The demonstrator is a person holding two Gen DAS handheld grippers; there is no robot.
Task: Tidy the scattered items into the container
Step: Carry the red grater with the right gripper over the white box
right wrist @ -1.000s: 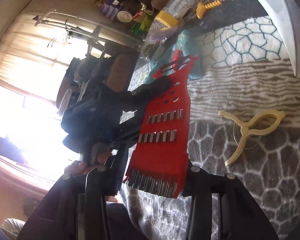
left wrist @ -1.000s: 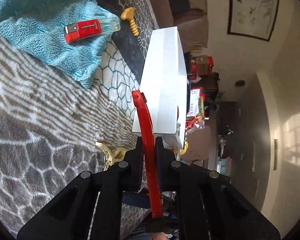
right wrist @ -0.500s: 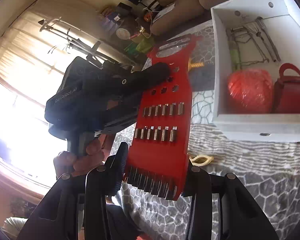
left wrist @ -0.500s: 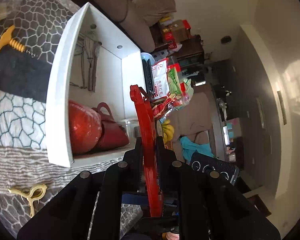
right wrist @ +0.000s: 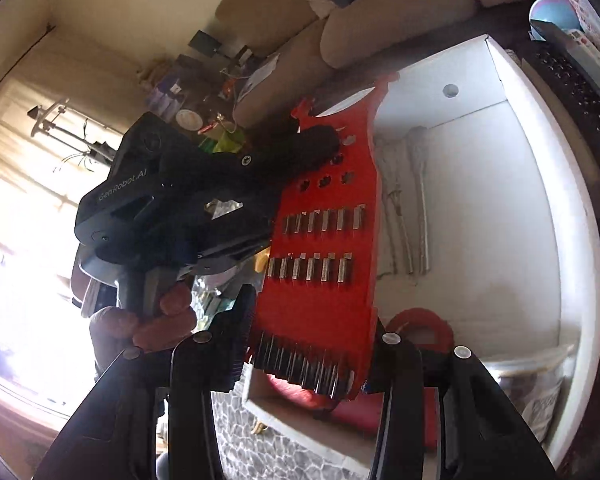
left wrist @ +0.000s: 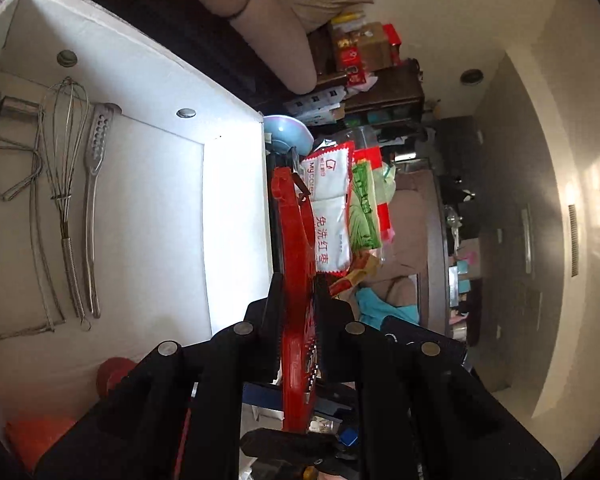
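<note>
Both grippers hold a flat red grater with metal blades (right wrist: 324,248). My right gripper (right wrist: 308,364) is shut on its lower end. My left gripper (left wrist: 298,292) is shut on its thin edge (left wrist: 294,240); the left gripper also shows in the right wrist view (right wrist: 284,152) clamped near the handle end. The grater hangs over the open white box (left wrist: 236,200), whose far wall shows in the right wrist view (right wrist: 540,208). Inside lie a wire whisk (left wrist: 66,168), a metal slotted tool (left wrist: 94,184), and red items (right wrist: 420,324).
Snack packets (left wrist: 332,216) and clutter lie beyond the box's side wall. A beige sofa (right wrist: 380,20) stands behind the box. A patterned grey cloth (right wrist: 244,432) covers the table in front of the box. A black keyboard-like object (right wrist: 580,92) sits beside the box.
Both grippers have carried the red grater from above the patterned cloth to over the white box. The box interior now fills both views.
</note>
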